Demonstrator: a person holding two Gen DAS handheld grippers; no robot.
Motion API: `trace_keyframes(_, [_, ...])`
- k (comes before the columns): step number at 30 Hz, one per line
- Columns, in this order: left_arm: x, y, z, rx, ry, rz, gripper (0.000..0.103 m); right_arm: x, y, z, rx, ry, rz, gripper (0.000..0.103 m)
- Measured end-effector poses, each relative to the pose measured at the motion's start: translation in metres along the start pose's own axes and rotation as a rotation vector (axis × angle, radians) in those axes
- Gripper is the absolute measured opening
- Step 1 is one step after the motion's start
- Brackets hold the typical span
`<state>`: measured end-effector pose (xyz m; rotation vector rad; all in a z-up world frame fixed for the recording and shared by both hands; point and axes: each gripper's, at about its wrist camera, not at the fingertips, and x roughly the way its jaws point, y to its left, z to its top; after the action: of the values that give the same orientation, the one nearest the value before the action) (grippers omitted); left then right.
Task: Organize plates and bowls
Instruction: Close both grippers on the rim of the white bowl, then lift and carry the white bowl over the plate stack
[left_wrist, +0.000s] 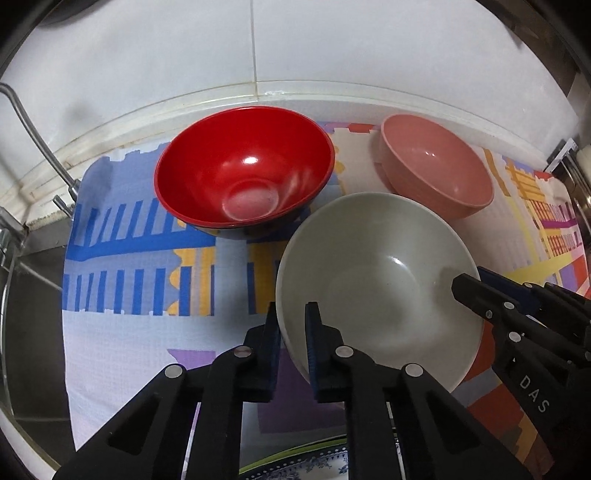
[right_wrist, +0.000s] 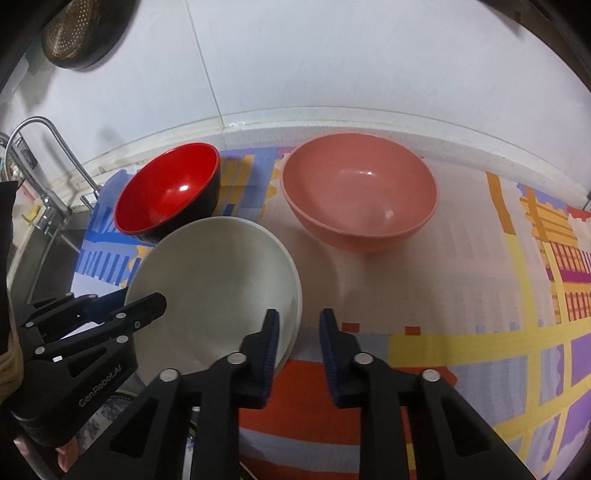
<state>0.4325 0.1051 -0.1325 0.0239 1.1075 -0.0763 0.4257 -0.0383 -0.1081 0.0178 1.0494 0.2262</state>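
Left gripper (left_wrist: 293, 310): clamped on the near rim of the grey bowl (left_wrist: 376, 280), one finger inside the bowl, the other outside.
Right gripper (right_wrist: 299, 317): closed across the same bowl's opposite rim, one pad inside, the other just outside; from the left wrist view the wall looks pinched between them.
Grey bowl: upright and empty on the cloth (left_wrist: 140, 332), nearest the cameras, gripped from both sides.
Red bowl (left_wrist: 243, 170): seen behind the grey bowl towards the tap (left_wrist: 33, 125), black outside, empty; its rim is close to the grey bowl's, and contact cannot be judged.
Pink bowl (left_wrist: 439, 170): set near the wall, upright, empty, apart from the red bowl.
Plate (left_wrist: 295, 469): only a blue-patterned edge is shown beneath the left gripper.
Cloth: spread over the counter, brightly patterned, beside the sink.
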Motion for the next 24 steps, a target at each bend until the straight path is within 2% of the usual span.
trace_keyframes(5, [-0.005, -0.002, 0.002, -0.009, -0.002, -0.013, 0.013, 0.0, 0.0, -0.002, 0.008, 0.006, 0.008, 0.011])
trace_keyframes(10, [-0.014, -0.008, 0.002, 0.0, -0.009, -0.018, 0.013, -0.004, -0.004, -0.003, 0.035, 0.002, 0.005, 0.011])
trace_keyframes(24, [-0.058, -0.04, -0.015, 0.01, -0.065, -0.062, 0.013, -0.058, -0.022, -0.018, 0.066, -0.064, -0.013, 0.011])
